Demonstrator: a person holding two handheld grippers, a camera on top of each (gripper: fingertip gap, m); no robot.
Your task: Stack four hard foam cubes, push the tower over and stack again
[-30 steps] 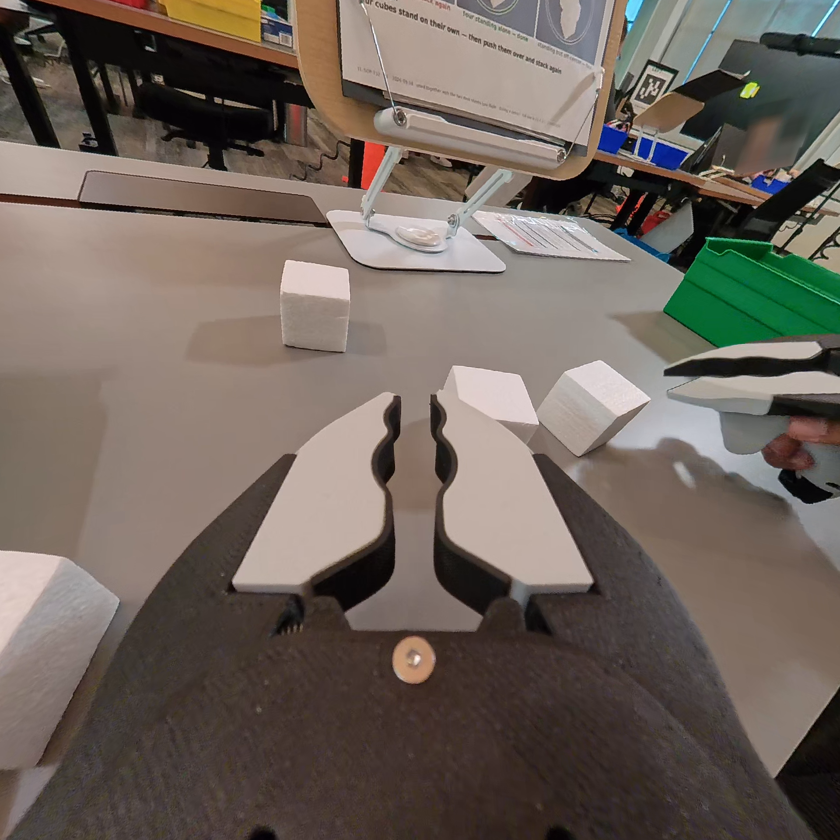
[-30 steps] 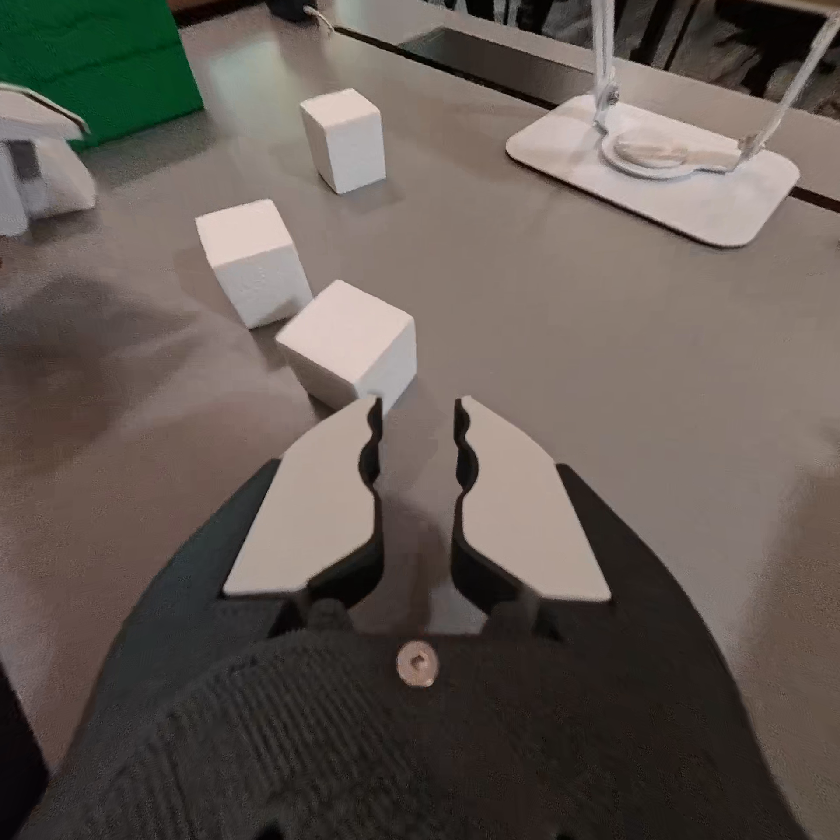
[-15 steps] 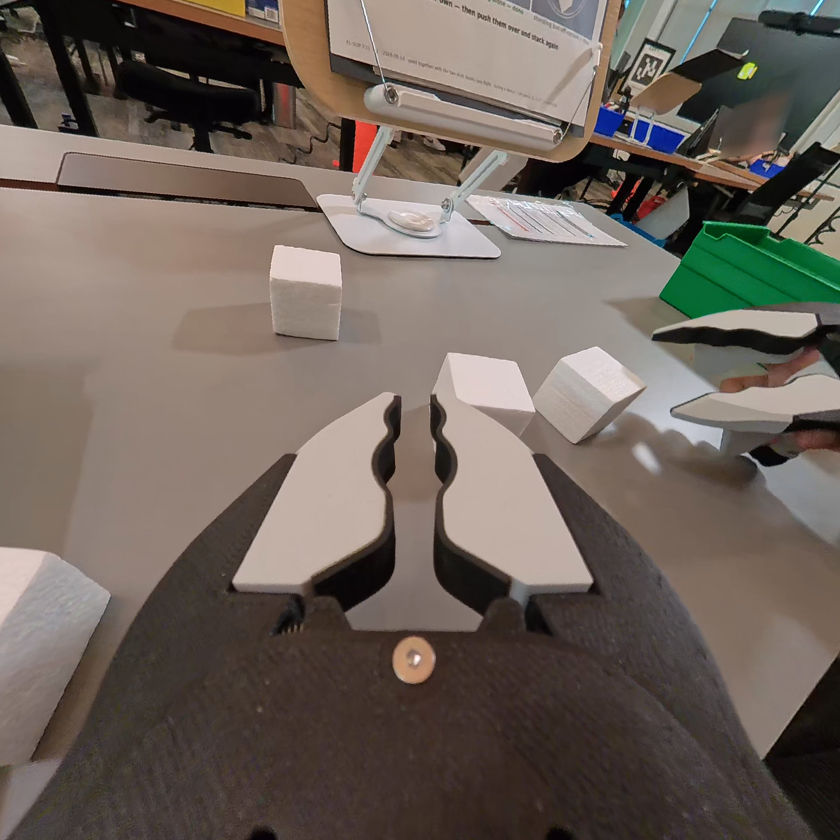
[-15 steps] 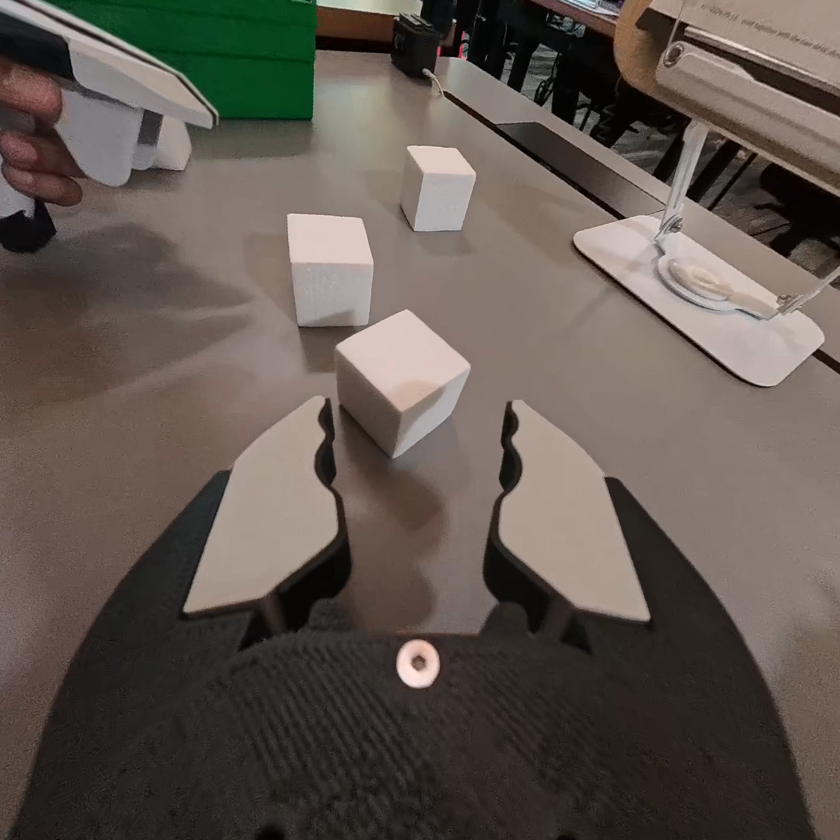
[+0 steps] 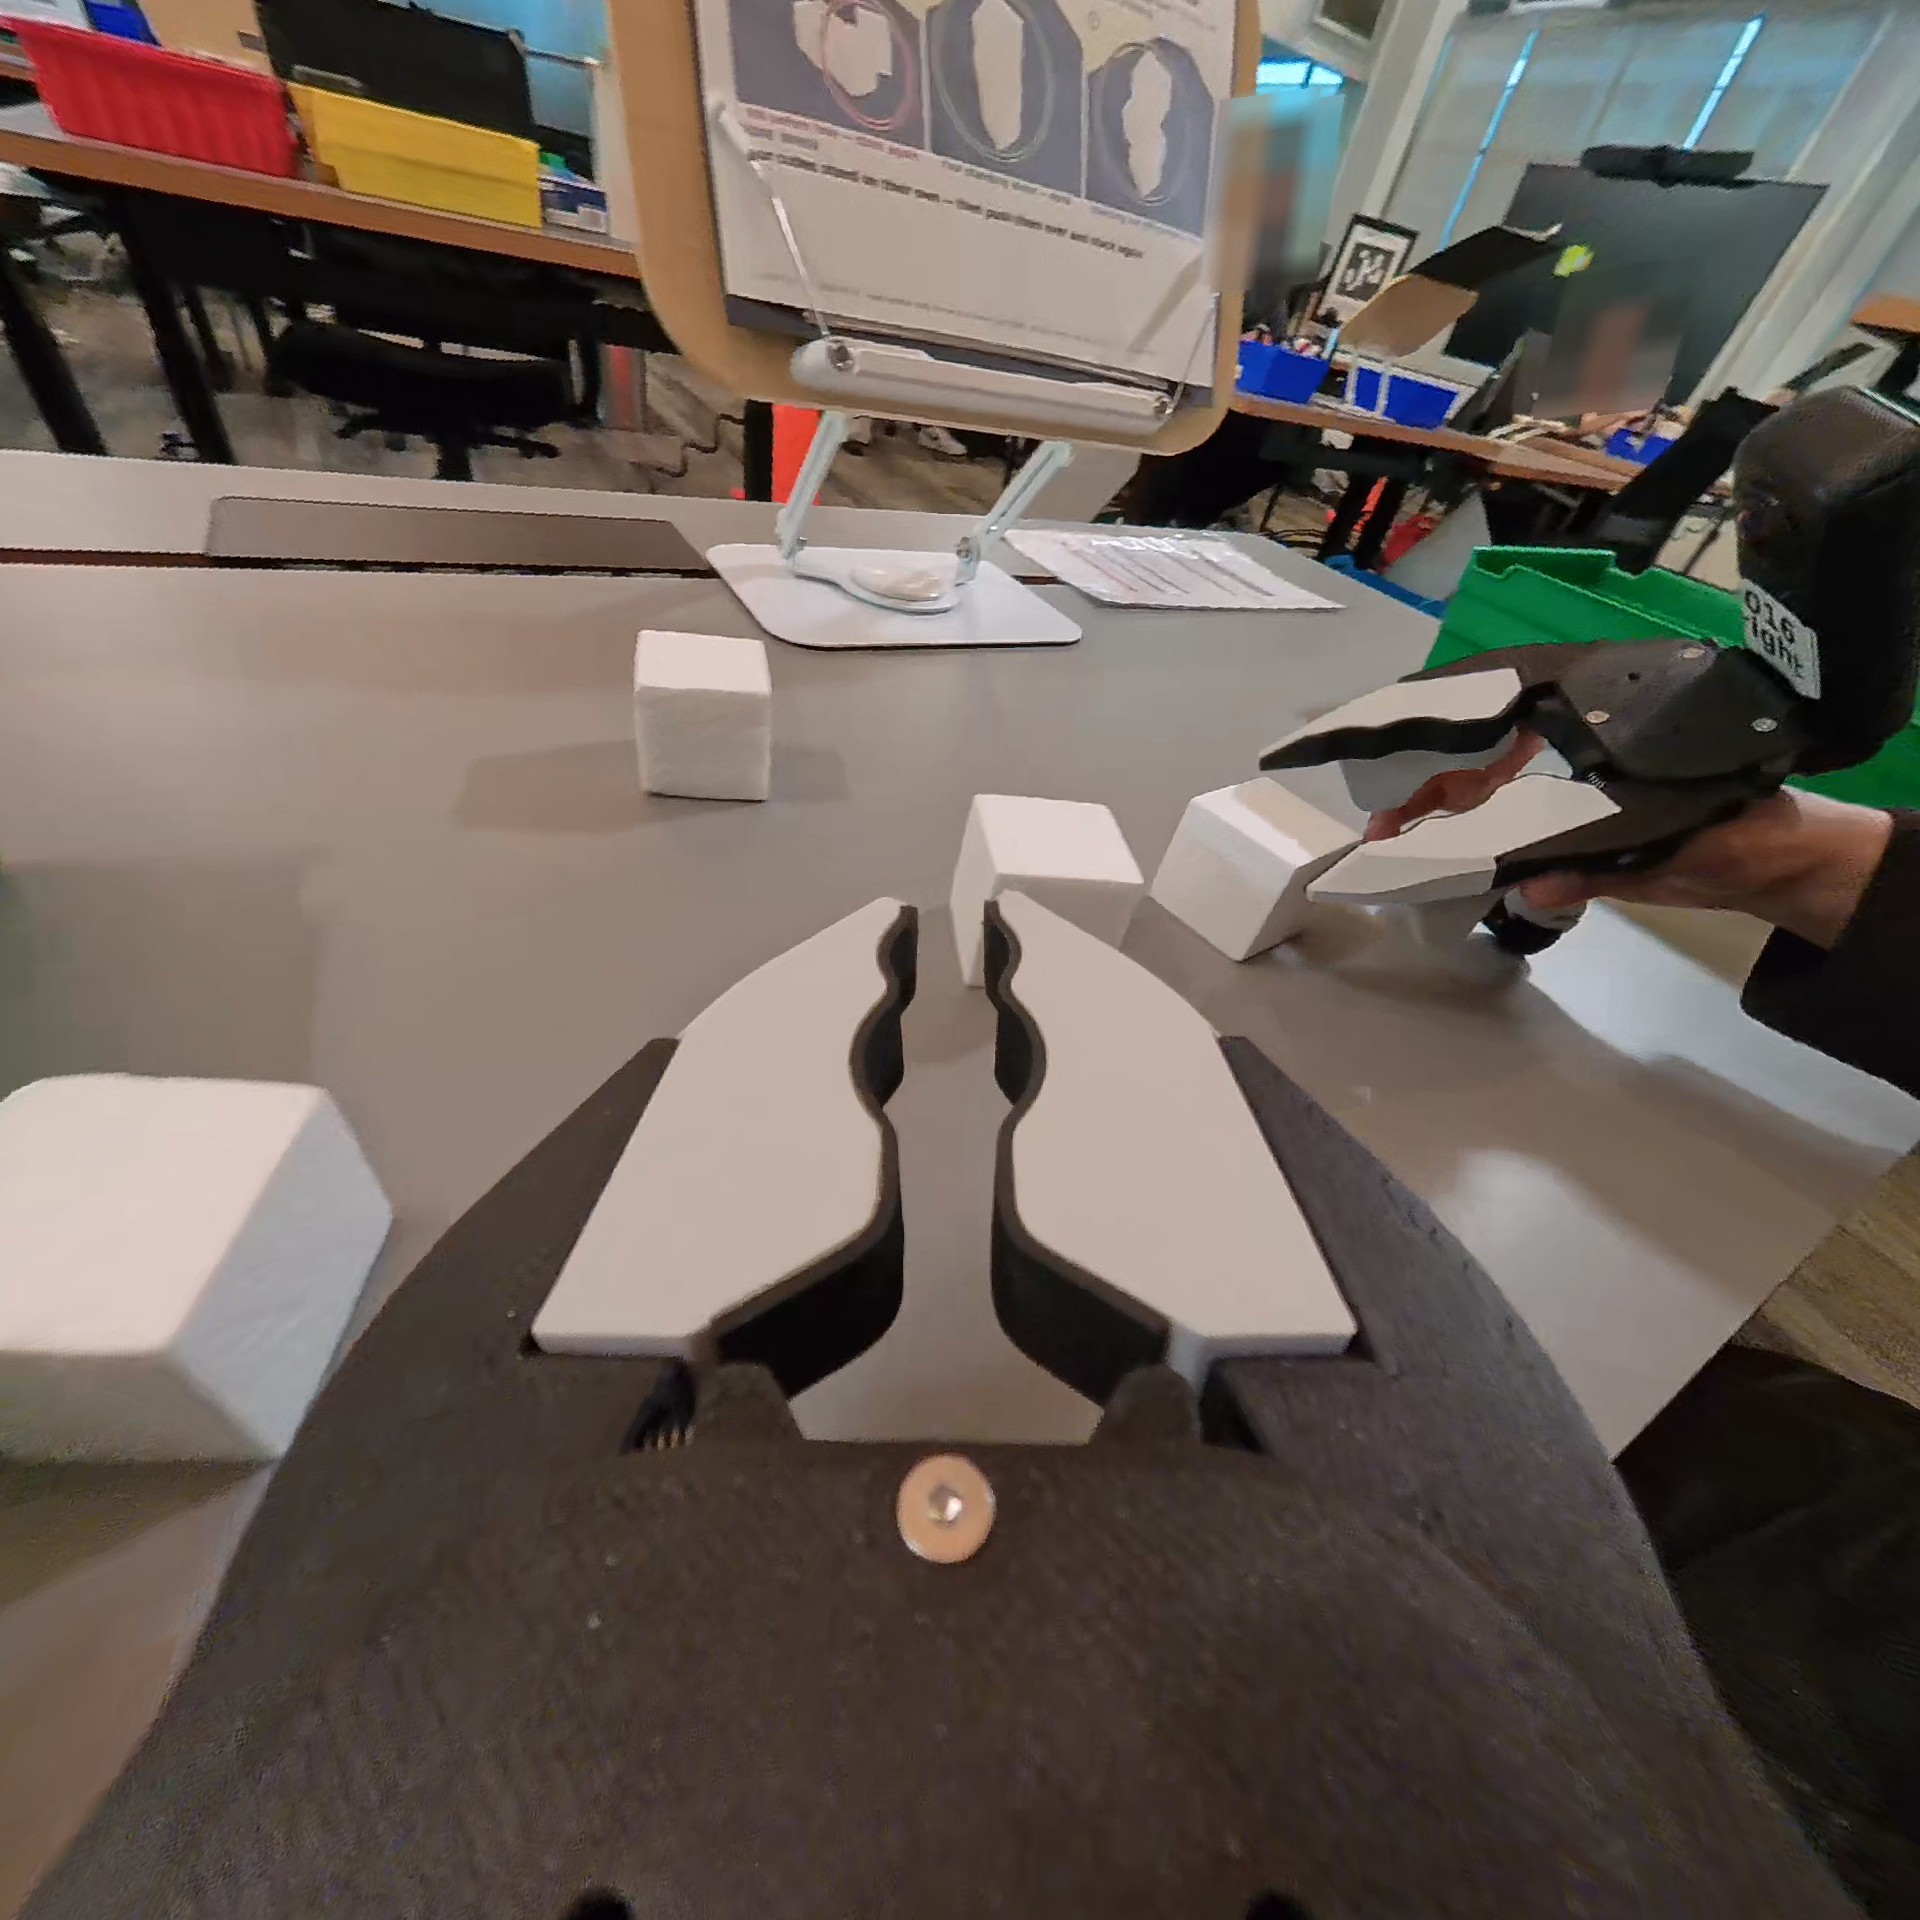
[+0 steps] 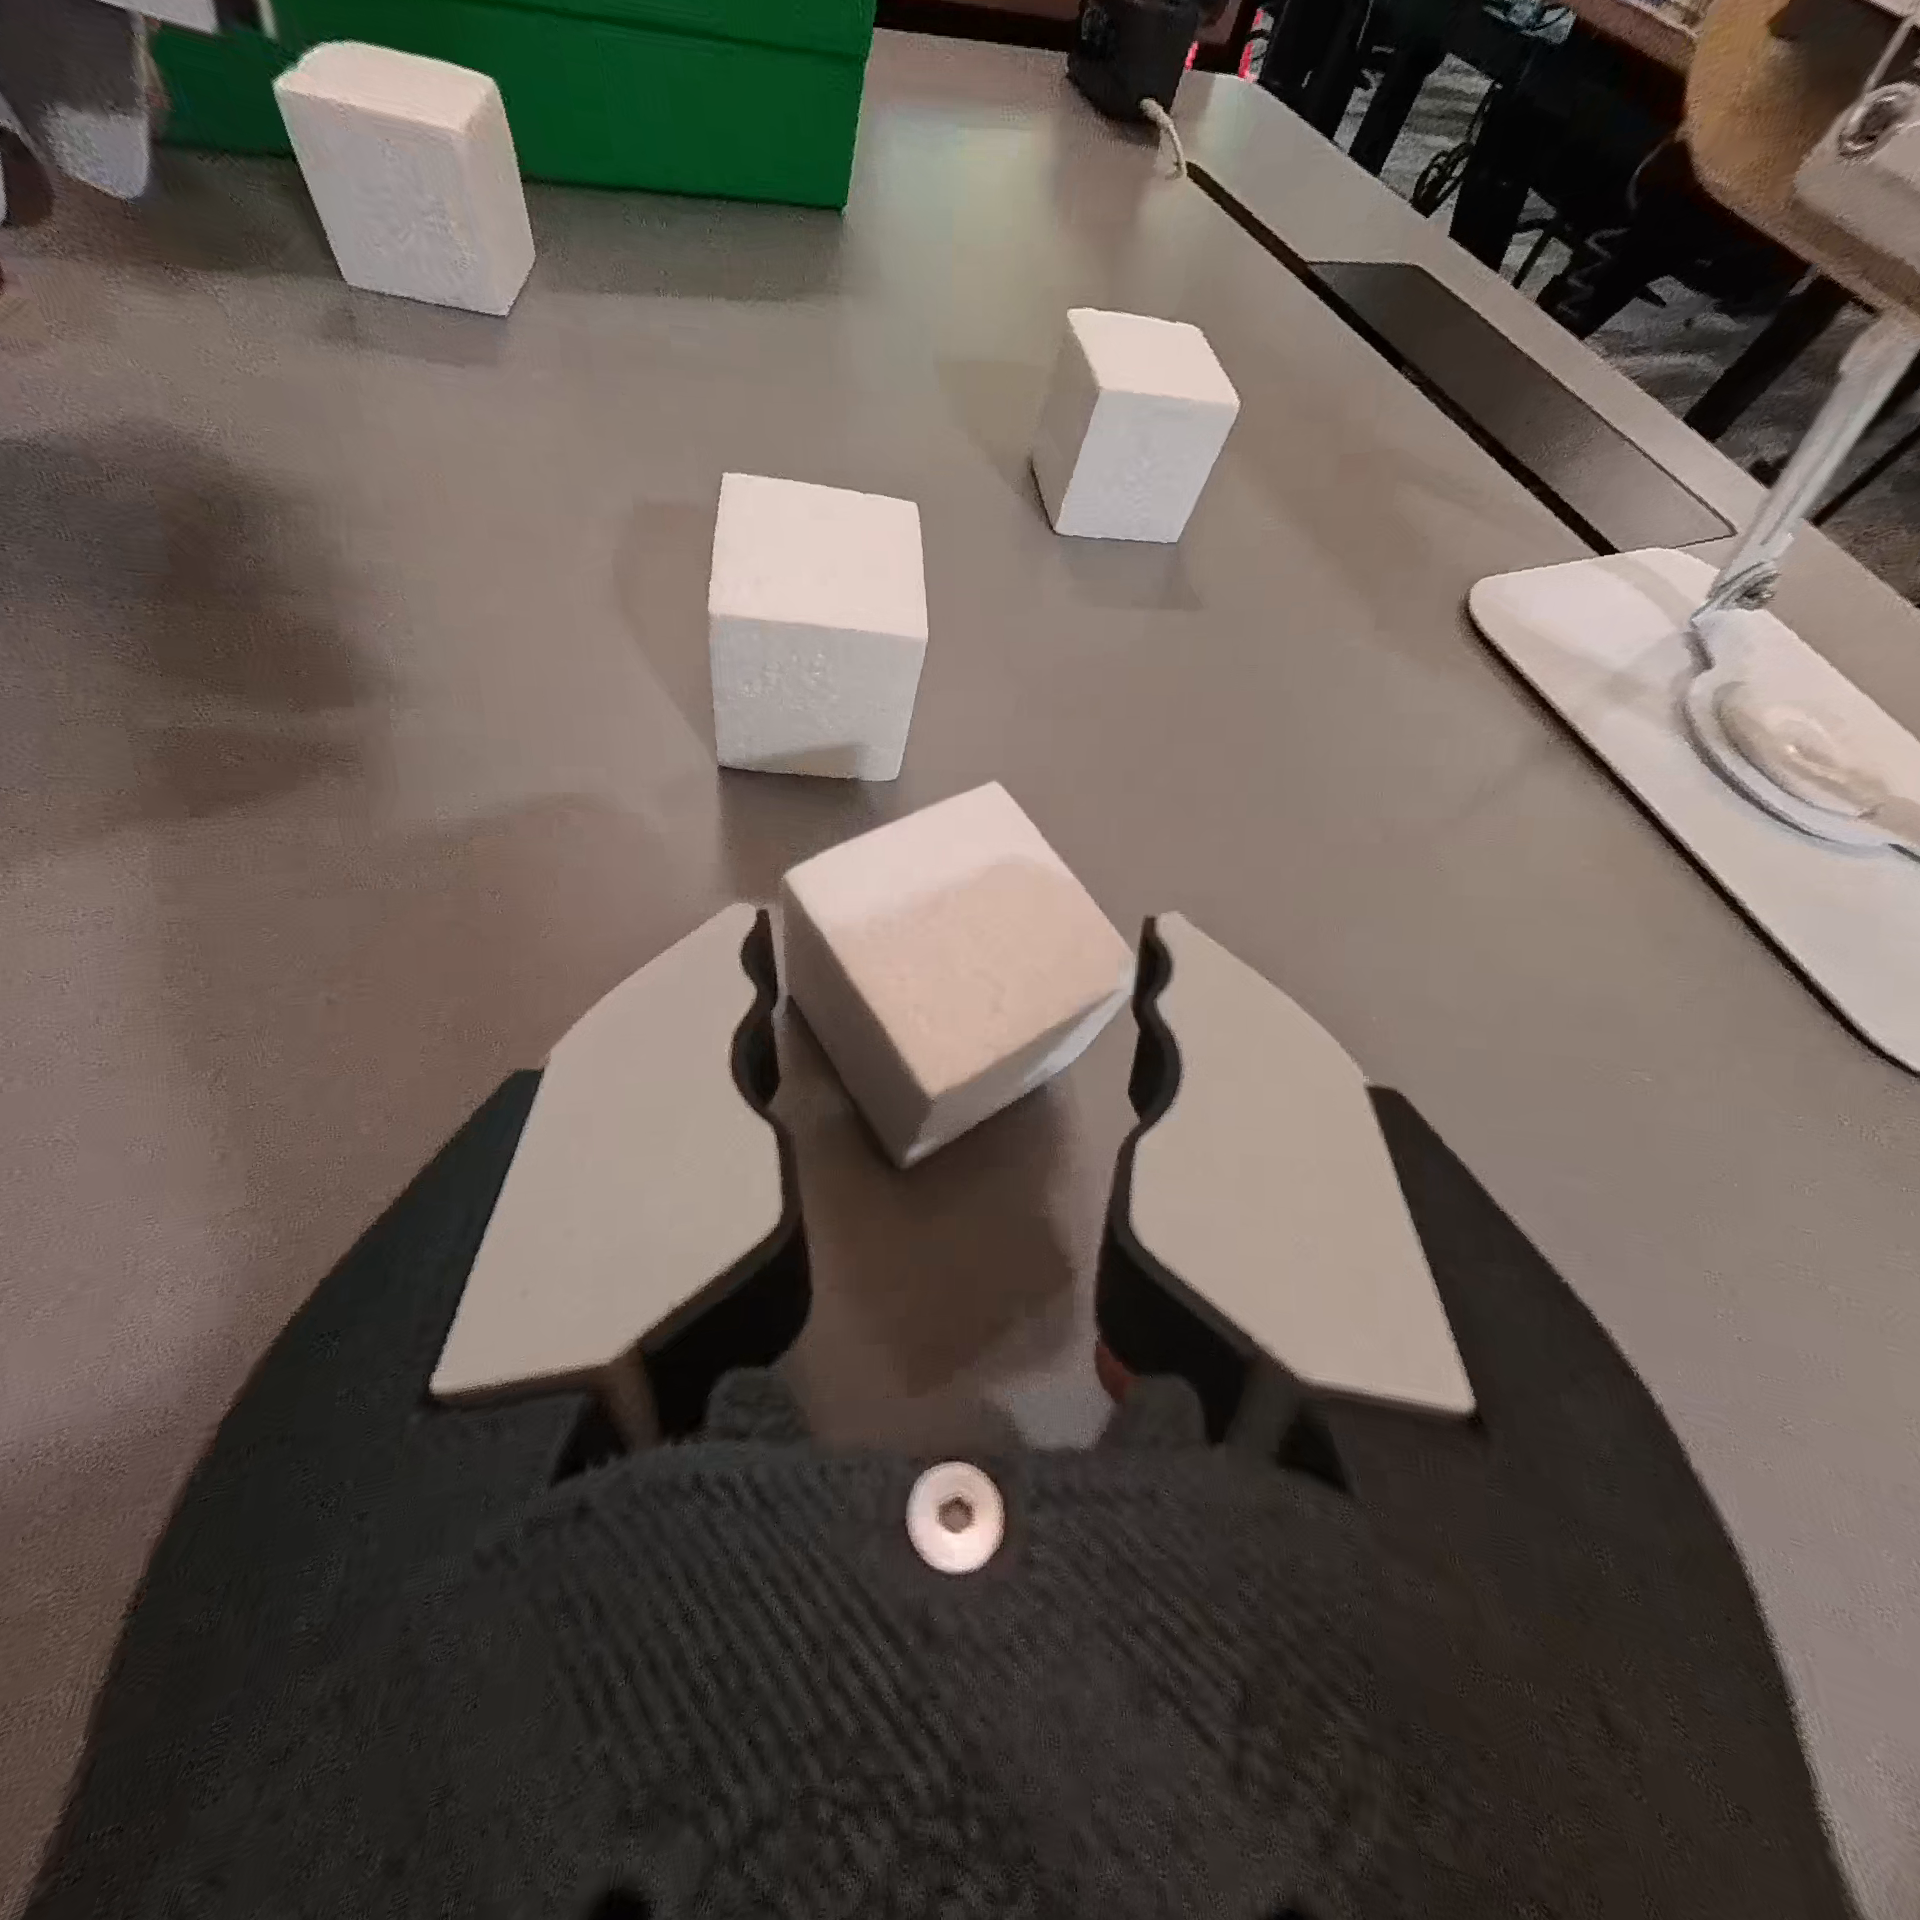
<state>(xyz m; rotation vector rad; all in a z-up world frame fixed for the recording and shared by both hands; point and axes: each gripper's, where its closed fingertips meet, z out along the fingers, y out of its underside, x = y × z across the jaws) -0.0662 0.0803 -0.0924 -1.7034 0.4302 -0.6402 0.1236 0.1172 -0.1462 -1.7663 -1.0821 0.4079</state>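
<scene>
Foam cube, turned corner-on, is sitting between the spread fingers of the right tongs; the left-hand fingertip is touching or just beside one face, while the right-hand fingertip is standing slightly apart from the cube's edge. Nothing is being pinched. Just beyond the tips a second cube is standing square on the desk, and farther out to the right a third cube. The left tongs are hovering nearly pressed together, with a narrow slot and nothing in it, well apart from the turned cube. The right tongs are the nearer pair.
</scene>
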